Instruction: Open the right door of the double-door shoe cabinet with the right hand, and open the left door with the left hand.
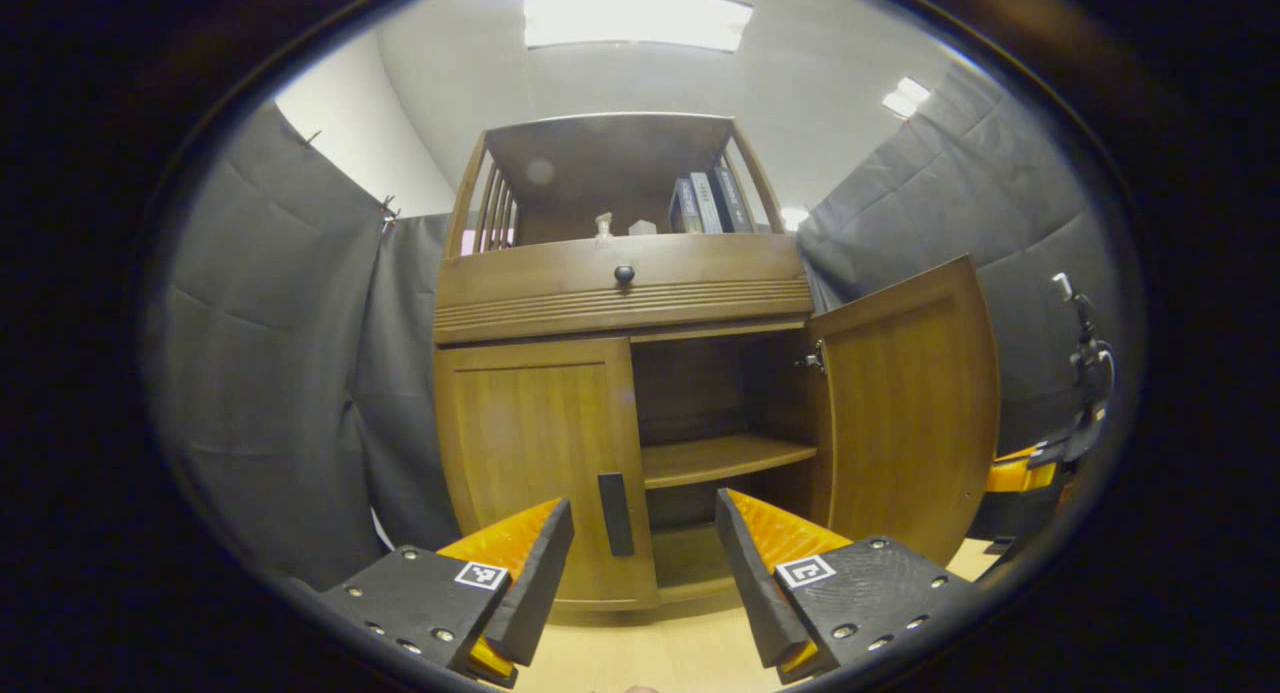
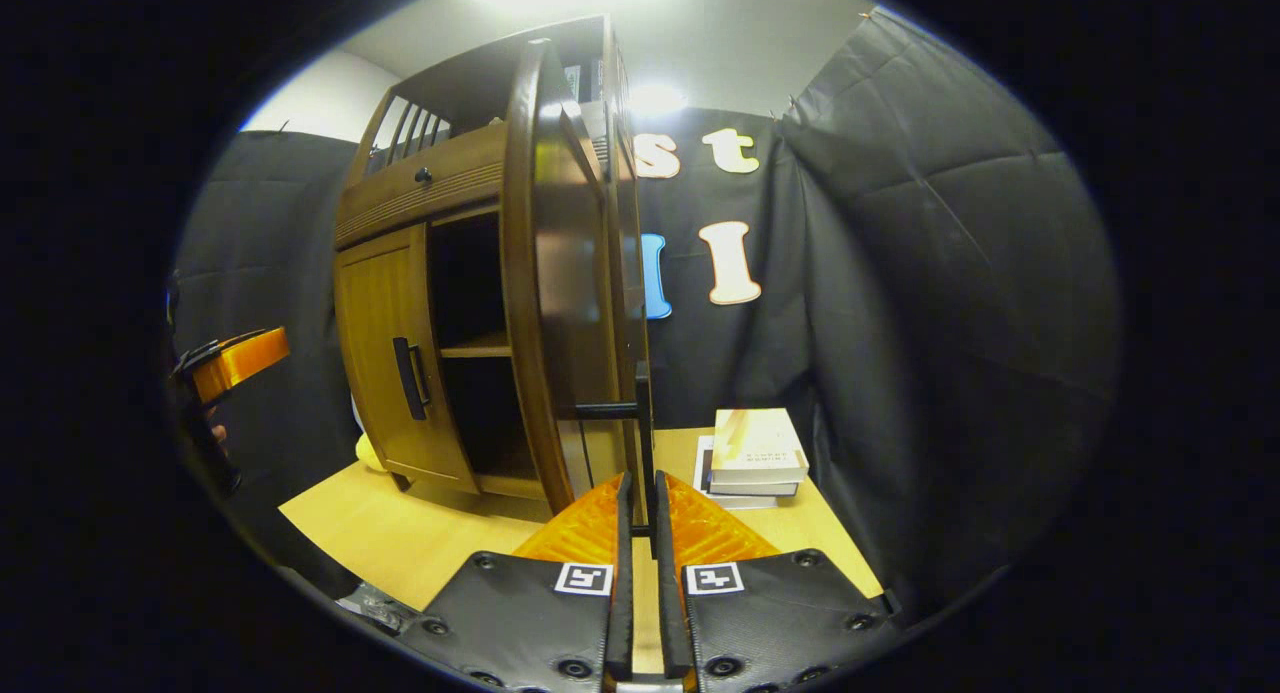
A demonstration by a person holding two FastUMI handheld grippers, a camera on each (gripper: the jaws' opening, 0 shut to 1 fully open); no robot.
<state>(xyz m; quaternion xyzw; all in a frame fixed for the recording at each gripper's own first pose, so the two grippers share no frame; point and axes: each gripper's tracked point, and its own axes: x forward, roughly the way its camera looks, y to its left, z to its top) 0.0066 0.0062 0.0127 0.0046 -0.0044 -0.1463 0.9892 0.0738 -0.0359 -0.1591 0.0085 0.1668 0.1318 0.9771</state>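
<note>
From where I sit, dark quilted cloth [image 1: 280, 353] hangs as the booth's wall on both sides, clipped along its top edge. Above it I see a white wall [image 1: 350, 133] and a pale ceiling with a long bright light panel [image 1: 636, 19] and a smaller lamp [image 1: 906, 95]. The floor [image 2: 400, 533] is light wood; a stack of books [image 2: 755, 455] lies on it near the right-hand cloth.
</note>
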